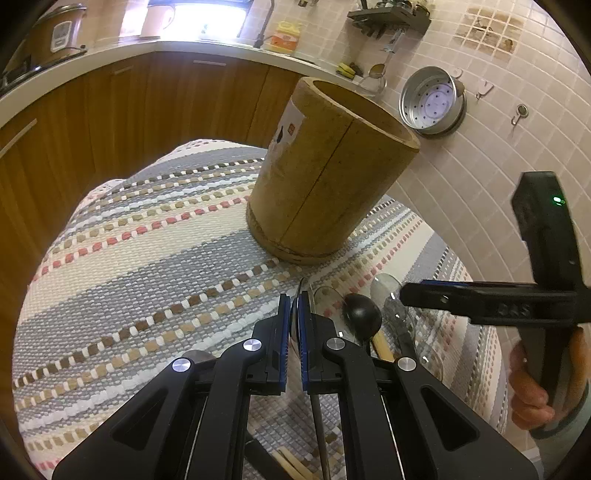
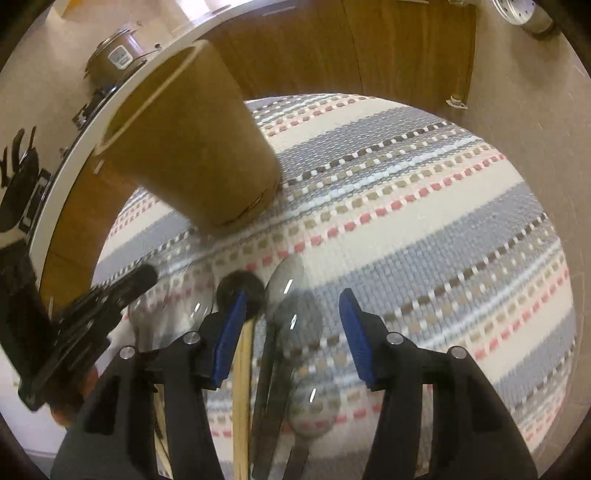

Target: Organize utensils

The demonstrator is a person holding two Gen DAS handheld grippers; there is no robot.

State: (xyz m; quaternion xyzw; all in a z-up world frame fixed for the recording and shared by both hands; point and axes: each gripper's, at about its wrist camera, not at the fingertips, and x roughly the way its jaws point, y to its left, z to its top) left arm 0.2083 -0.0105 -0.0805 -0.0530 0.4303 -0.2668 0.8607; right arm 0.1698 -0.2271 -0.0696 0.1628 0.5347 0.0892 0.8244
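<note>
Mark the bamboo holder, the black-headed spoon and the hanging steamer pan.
bamboo holder (image 1: pixel 325 177), left wrist view, outer wall.
black-headed spoon (image 1: pixel 364 314), left wrist view, dark bowl.
steamer pan (image 1: pixel 434 103), left wrist view, perforated bottom.

Kitchen surroundings around the striped cloth

A woven striped cloth (image 1: pixel 147 266) covers the bench, with grey and cream bands and rows of brown, tan and red squares; behind it runs a row of wooden cabinets (image 1: pixel 122 110) under a pale worktop (image 1: pixel 207 46); a brown rice cooker (image 1: pixel 55 35) stands at the far left of that worktop, and a yellow packet (image 1: pixel 285 37) sits near a tap (image 1: pixel 266 22) (the window above it is blown out white); on the tiled wall (image 1: pixel 461 166) hangs a perforated metal steamer tray (image 1: pixel 433 101), with small hooks (image 1: pixel 519 112) to its right and a dark shelf (image 1: pixel 388 18) higher up.
</note>
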